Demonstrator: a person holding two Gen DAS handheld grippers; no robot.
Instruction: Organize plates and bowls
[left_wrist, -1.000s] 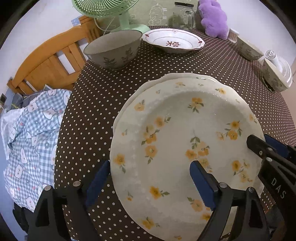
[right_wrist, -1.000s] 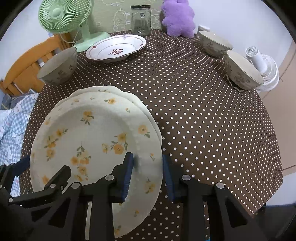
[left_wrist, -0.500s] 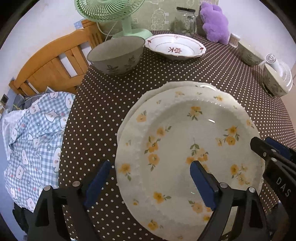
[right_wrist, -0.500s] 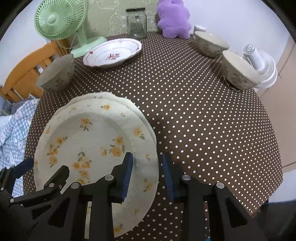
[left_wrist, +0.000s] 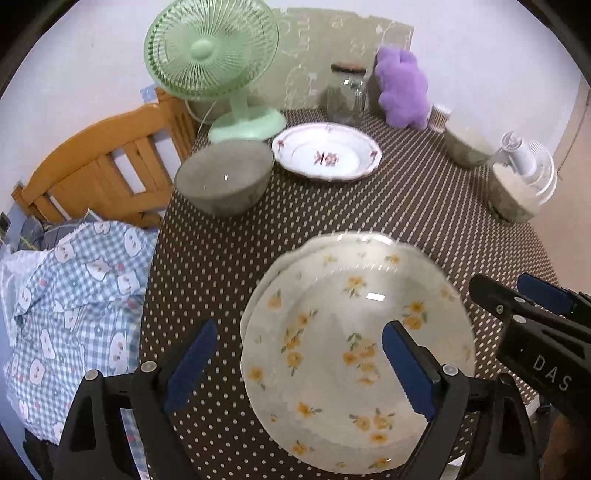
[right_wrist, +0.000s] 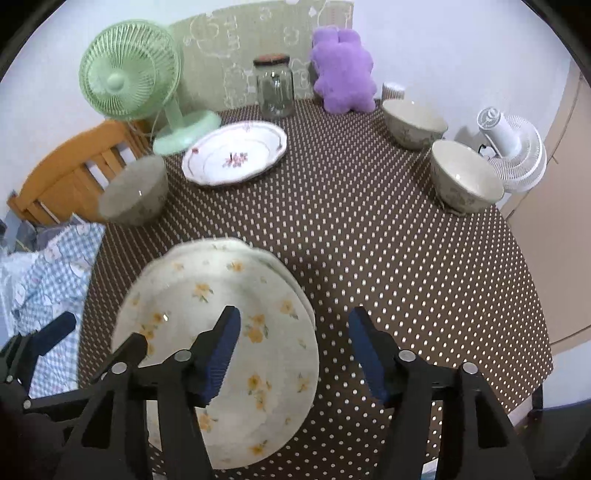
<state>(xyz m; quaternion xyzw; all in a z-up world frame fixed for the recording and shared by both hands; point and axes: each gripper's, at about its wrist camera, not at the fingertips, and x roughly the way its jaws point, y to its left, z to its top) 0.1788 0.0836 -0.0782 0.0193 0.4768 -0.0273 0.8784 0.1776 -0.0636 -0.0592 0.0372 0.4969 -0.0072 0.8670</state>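
A cream plate with yellow flowers (left_wrist: 354, 343) lies stacked on another like it at the near edge of the round table; the stack also shows in the right wrist view (right_wrist: 221, 332). My left gripper (left_wrist: 295, 365) is open above the stack's left rim. My right gripper (right_wrist: 295, 350) is open and empty above the stack's right rim. A white plate with red trim (left_wrist: 327, 151) (right_wrist: 234, 153) lies at the back. A grey bowl (left_wrist: 223, 177) (right_wrist: 135, 190) stands at the left edge. Two cream bowls (right_wrist: 413, 123) (right_wrist: 465, 181) stand at the right.
The table wears a brown dotted cloth (right_wrist: 351, 229). A green fan (right_wrist: 129, 88), a glass jar (right_wrist: 275, 88) and a purple plush toy (right_wrist: 343, 74) stand at the back. A white fan (right_wrist: 513, 151) is at the right edge. A wooden chair (left_wrist: 103, 162) with checked cloth (left_wrist: 70, 314) stands left.
My right gripper has opened and let go of the flowered plate, which now rests on the stack. Both grippers have pulled up and back, so more of the table shows.
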